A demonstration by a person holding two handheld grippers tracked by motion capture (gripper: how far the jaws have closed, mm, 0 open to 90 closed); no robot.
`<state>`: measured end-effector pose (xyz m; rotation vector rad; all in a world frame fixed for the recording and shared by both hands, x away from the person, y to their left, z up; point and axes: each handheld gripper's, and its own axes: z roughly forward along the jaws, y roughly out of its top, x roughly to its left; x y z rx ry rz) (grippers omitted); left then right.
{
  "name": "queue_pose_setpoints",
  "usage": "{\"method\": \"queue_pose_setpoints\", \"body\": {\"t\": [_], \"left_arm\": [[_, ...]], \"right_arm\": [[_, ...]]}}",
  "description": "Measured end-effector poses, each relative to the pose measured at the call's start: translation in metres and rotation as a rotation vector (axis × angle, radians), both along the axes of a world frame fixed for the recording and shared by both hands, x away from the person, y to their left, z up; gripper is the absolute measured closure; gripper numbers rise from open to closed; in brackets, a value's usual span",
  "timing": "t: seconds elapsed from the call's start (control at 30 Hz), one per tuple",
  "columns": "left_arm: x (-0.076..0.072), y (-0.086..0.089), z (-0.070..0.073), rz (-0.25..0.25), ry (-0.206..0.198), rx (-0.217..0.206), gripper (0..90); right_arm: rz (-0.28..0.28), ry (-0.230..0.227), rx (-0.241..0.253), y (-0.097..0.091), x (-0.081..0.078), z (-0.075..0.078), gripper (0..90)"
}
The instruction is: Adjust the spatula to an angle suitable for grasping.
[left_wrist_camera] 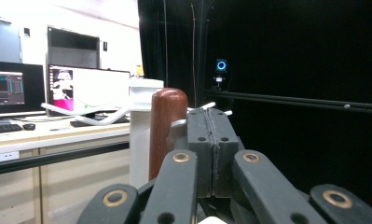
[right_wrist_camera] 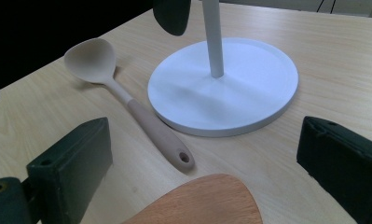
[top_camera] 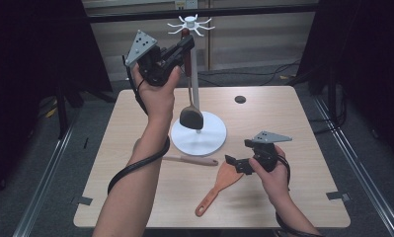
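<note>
Left gripper (top_camera: 187, 45): raised beside the top of the white rack (top_camera: 195, 74), jaws pressed fully together. In the left gripper view the pads meet along one seam with nothing visible between them; the rounded brown wooden handle tip of the spatula (left_wrist_camera: 168, 126) stands just beside the jaws, on their left. Whether the pads pinch any part of that utensil cannot be told. In the high view the spatula (top_camera: 190, 117) hangs upright alongside the rack's pole, its dark, matte blade low over the round white base.

Right gripper (top_camera: 232, 162): held low over the table (top_camera: 303, 148), jaws spread wide and holding nothing. Its fingers (right_wrist_camera: 72, 163) are blocky, dark and square-edged. They straddle the broad rounded blade of an orange wooden turner (right_wrist_camera: 207, 200), which lies flat on the table; contact cannot be told.

A pale spoon (right_wrist_camera: 127, 100), smooth, with an oval bowl and a hole in its handle end, lies flat just beside the base.

The table is light wood grain with rounded corners.
</note>
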<state>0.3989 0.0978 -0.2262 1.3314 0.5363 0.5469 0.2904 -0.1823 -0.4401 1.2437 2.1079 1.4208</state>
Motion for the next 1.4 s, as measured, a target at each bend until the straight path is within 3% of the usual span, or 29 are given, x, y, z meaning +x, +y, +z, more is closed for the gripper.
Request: {"method": "queue_pose_setpoints", "body": {"t": [0.8,1.2,1.4], "left_arm": [[0.005,0.010,-0.001,0.034,0.023,-0.003,89.3],[0.005,0.011,-0.004,0.023,0.031,-0.002,87.3],[-0.001,0.014,-0.012,-0.007,0.024,-0.003,85.0]], "right_arm": [[0.008,0.001,-0.004,0.002,0.000,-0.001,3.2],[0.011,0.004,-0.002,0.002,0.000,-0.001,3.2],[0.012,0.004,-0.005,0.002,0.000,-0.001,3.2]]}}
